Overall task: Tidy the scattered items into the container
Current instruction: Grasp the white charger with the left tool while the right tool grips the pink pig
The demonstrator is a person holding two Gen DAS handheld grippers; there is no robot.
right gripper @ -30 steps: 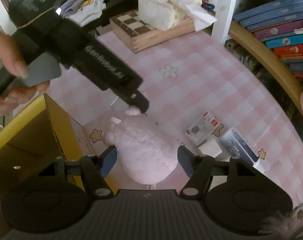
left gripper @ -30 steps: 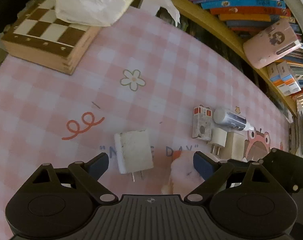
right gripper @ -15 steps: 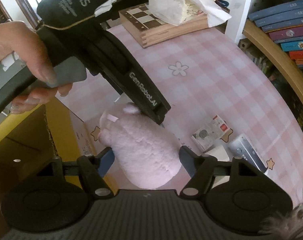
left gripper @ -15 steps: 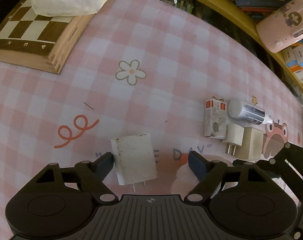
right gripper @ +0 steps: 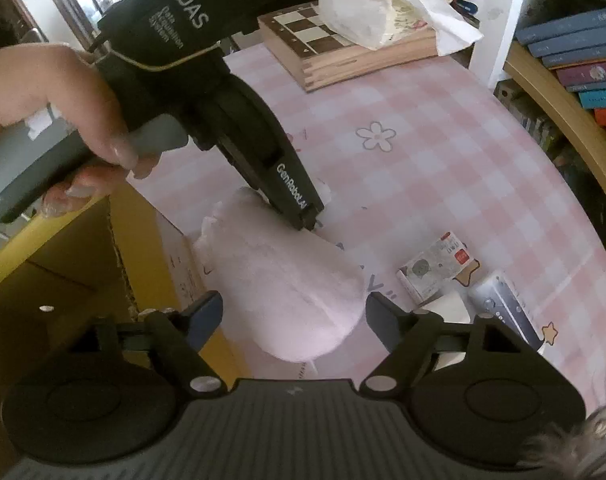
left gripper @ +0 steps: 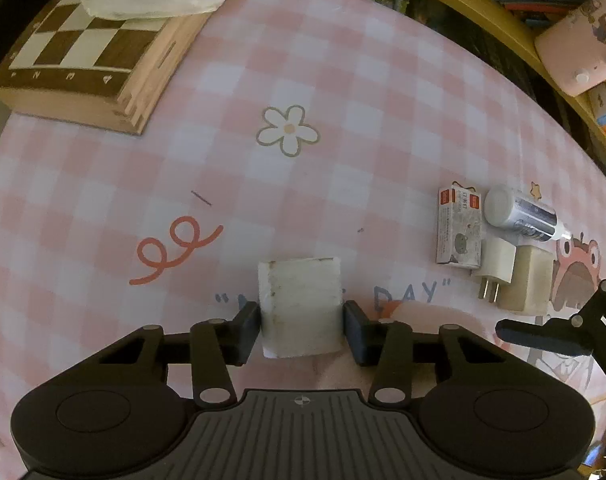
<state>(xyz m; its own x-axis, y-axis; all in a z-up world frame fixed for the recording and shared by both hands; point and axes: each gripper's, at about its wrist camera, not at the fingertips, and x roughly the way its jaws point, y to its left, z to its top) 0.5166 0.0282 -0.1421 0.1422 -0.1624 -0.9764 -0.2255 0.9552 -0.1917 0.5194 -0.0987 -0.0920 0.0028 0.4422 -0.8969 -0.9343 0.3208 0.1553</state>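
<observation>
Scattered items mostly remain out: the left gripper point(left gripper: 301, 330) has just been closing its jaws onto the white charger point(left gripper: 299, 304) at the counter's point(left gripper: 343, 92) six o'clock; the right gripper point(right gripper: 294, 316), jaws apart and widening, straddles the pink plush point(right gripper: 287, 280). At nine o'clock waits the yellow box point(right gripper: 55, 280).

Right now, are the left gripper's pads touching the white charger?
Touching. The left wrist view shows both pads pressed against the white charger's sides, jaws just closed.

The white charger's point(left gripper: 299, 307) prongs are hidden behind the left claw point(left gripper: 301, 334). The yellow box point(right gripper: 63, 264) is cut off by the frame's left edge, and the small carton's point(left gripper: 459, 227) print cannot be read.
</observation>
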